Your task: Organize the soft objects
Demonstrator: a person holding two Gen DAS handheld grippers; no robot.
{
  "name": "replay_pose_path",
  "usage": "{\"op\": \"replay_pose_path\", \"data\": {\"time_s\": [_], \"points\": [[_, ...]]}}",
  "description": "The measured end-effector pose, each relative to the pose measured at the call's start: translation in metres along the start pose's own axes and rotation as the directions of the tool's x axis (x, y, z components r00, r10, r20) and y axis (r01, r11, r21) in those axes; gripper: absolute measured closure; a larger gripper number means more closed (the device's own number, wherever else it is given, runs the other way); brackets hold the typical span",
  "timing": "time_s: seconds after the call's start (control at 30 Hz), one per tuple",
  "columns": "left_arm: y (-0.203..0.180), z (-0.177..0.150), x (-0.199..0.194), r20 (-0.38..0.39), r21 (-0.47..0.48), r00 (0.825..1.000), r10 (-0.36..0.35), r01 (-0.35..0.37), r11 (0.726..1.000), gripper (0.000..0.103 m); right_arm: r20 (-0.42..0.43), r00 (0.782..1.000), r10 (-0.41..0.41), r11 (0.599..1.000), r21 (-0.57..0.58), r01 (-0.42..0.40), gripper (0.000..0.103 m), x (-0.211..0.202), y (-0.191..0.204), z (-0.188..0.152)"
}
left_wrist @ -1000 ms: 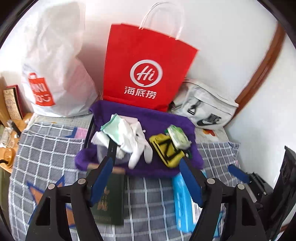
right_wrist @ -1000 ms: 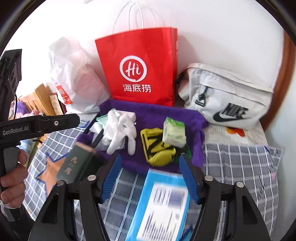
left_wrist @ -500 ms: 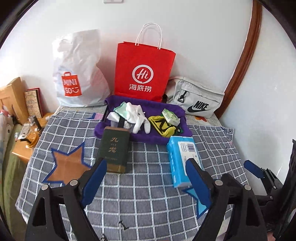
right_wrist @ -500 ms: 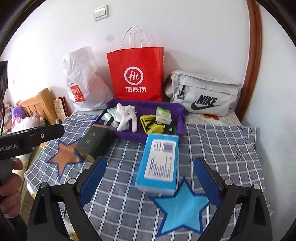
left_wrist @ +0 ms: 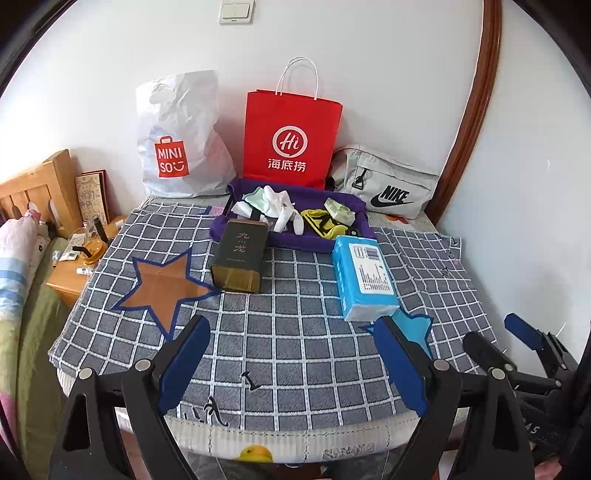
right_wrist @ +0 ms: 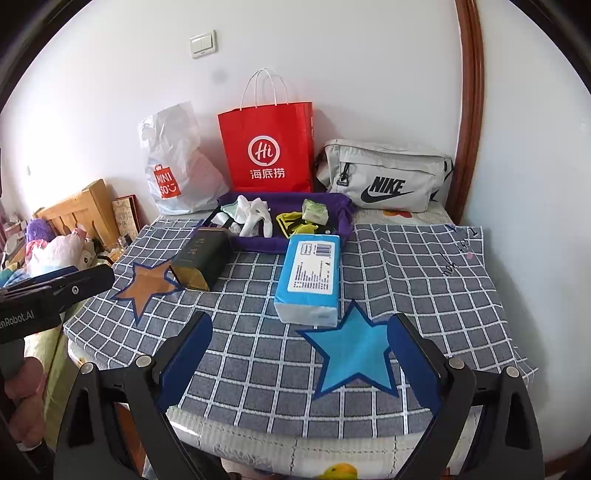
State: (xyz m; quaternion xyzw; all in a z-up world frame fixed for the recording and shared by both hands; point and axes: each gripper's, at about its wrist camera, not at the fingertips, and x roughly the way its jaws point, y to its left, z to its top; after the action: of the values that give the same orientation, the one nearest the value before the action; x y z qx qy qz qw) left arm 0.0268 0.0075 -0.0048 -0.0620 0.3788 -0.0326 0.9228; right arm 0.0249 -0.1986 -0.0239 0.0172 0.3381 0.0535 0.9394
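Both tongs, left (left_wrist: 291,347) and right (right_wrist: 299,343), are spread and empty at the near edge; soft items (left_wrist: 280,210) lie in the far purple tray (left_wrist: 295,242), so the next approach is best made low and centred.

From where I sit, I see a plain white wall (left_wrist: 388,55) closing the far side, lit evenly by soft daylight. A cream double light switch (left_wrist: 236,12) sits high on it. On the right, a curved dark brown wooden door frame (left_wrist: 476,110) runs up beside another white wall. At the left stands a pale pine headboard (left_wrist: 35,184), with a small light wooden bedside table (left_wrist: 68,280) near it, cluttered with small items I cannot make out. A framed picture (left_wrist: 92,197) leans against the far wall there.
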Motion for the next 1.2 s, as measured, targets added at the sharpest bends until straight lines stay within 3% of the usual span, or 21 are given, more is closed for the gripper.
{"op": "replay_pose_path", "data": {"time_s": [0.13,1.2], "points": [[0.002,-0.004,-0.003,0.009,-0.002,0.999,0.035,-0.035,0.999,0.013,0.018,1.0,0.004,1.0,0.01,-0.005,0.008,-0.014,-0.002,-0.005],[0.002,-0.013,-0.014,0.015,-0.008,0.999,0.036,-0.036,0.999,0.013,0.042,0.999,0.012,1.0,-0.008,-0.012,0.008,-0.032,0.005,-0.012]]}}
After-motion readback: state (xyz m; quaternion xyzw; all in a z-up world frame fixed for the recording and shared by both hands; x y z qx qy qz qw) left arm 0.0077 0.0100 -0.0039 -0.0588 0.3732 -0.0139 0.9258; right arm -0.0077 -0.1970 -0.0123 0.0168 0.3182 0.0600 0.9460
